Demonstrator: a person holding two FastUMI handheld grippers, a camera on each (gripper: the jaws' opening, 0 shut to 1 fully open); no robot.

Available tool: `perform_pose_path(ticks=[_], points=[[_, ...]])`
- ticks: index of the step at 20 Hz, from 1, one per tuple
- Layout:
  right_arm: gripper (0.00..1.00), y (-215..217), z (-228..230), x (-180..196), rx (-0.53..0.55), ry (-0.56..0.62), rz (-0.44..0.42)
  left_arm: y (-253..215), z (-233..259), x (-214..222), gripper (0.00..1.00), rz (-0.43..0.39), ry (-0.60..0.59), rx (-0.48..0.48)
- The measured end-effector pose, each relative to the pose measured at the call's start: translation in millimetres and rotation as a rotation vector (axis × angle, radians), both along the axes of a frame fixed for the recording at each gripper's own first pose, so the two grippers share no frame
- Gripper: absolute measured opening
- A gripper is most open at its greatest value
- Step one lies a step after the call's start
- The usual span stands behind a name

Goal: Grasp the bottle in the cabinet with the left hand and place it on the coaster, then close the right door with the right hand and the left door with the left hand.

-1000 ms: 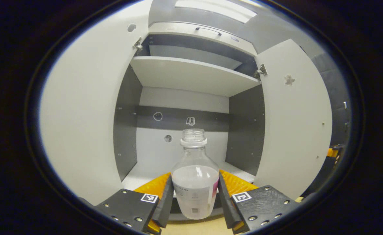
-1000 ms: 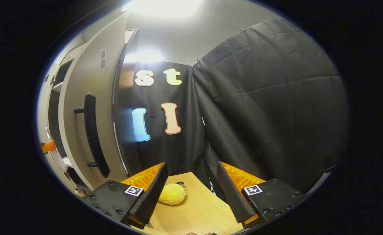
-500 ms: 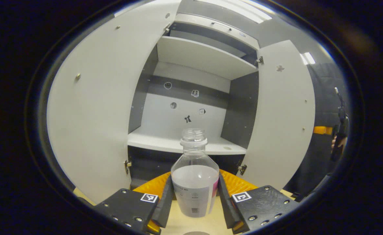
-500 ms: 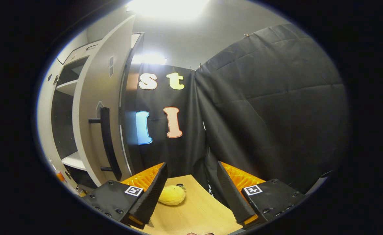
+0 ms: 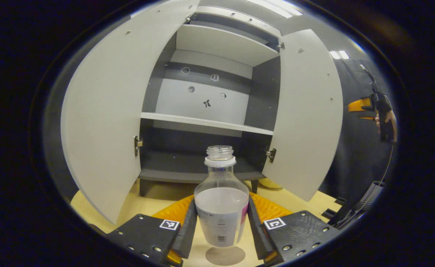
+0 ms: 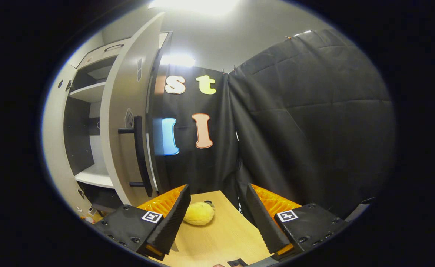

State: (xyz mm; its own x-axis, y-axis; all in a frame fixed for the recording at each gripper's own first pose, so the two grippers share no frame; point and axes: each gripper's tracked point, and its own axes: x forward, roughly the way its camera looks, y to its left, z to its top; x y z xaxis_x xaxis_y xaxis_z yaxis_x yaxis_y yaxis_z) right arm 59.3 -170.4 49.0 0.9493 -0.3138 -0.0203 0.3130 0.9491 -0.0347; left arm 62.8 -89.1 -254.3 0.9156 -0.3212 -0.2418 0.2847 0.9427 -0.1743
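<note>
While the bottle (image 5: pixel 221 207) hangs upright between the left gripper (image 5: pixel 221 226) fingers, pinched on both sides of its body, it sits just above the round coaster (image 5: pixel 225 255) on the wooden table (image 5: pixel 158 196), lined up for setting down. Behind it the cabinet (image 5: pixel 202 122) stands with both doors open. Beside the right door (image 6: pixel 126 122), near its handle (image 6: pixel 139 155), the right gripper (image 6: pixel 217 218) waits wide and empty.

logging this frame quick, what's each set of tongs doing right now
Left tongs: shut on the bottle, held just above the coaster.
Right tongs: open, holding nothing, over the table.
</note>
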Motion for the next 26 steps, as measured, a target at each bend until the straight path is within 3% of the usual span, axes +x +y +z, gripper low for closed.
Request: perform_pose_path(ticks=[2,6,7,8,9,10,11,13,14,18,19,20,22,25,26], points=[[0.96,0.5,-1.0,-1.5,-0.009,0.016,0.006,-6.2,-13.8,-5.3,0.67,-0.015,-0.001,0.014],[0.92,-2.5,-5.1,-5.9,0.031,0.040,-0.030,-18.1,-50.6,-13.9,0.68,-0.032,0.024,0.083],[0.96,-5.1,-2.6,-6.3,0.034,0.031,-0.045,-20.6,-57.9,-16.0,0.67,-0.035,0.026,0.097],[0.92,-7.2,-3.6,-10.2,0.035,0.030,-0.053,-21.9,-67.8,-20.9,0.68,-0.037,0.031,0.110],[0.96,-10.6,-5.5,-13.8,0.032,0.036,-0.059,-23.1,-74.3,-23.2,0.68,-0.038,0.039,0.119],[0.92,-14.4,-6.6,-18.0,0.023,0.040,-0.065,-24.8,-81.2,-26.5,0.68,-0.041,0.048,0.127],[0.96,-16.5,-6.9,-20.8,0.013,0.041,-0.071,-27.1,-84.7,-28.6,0.68,-0.047,0.051,0.134],[0.92,-15.8,-7.5,-20.6,0.014,0.042,-0.074,-31.1,-91.9,-31.3,0.68,-0.056,0.051,0.158],[0.96,-15.7,-11.1,-20.9,0.025,0.046,-0.072,-32.2,-97.2,-33.0,0.67,-0.063,0.055,0.175],[0.92,-16.4,-18.2,-22.5,0.049,0.065,-0.075,-37.1,-99.9,-42.9,0.70,-0.092,0.042,0.217],[0.92,-16.8,-19.3,-25.5,0.053,0.064,-0.076,-36.4,-99.5,-46.0,0.77,-0.093,0.046,0.222],[0.92,-18.2,-19.6,-27.3,0.057,0.058,-0.081,-34.7,-99.5,-49.1,0.71,-0.091,0.049,0.221],[0.92,-19.4,-22.7,-30.7,0.064,0.056,-0.086,-31.6,-101.3,-54.4,0.71,-0.089,0.062,0.212],[0.96,-17.4,-26.6,-33.4,0.070,0.059,-0.087,-30.4,-100.1,-59.8,0.98,-0.091,0.071,0.210],[0.96,-16.5,-28.7,-34.8,0.073,0.060,-0.086,-30.3,-97.6,-59.7,0.94,-0.090,0.063,0.212]])
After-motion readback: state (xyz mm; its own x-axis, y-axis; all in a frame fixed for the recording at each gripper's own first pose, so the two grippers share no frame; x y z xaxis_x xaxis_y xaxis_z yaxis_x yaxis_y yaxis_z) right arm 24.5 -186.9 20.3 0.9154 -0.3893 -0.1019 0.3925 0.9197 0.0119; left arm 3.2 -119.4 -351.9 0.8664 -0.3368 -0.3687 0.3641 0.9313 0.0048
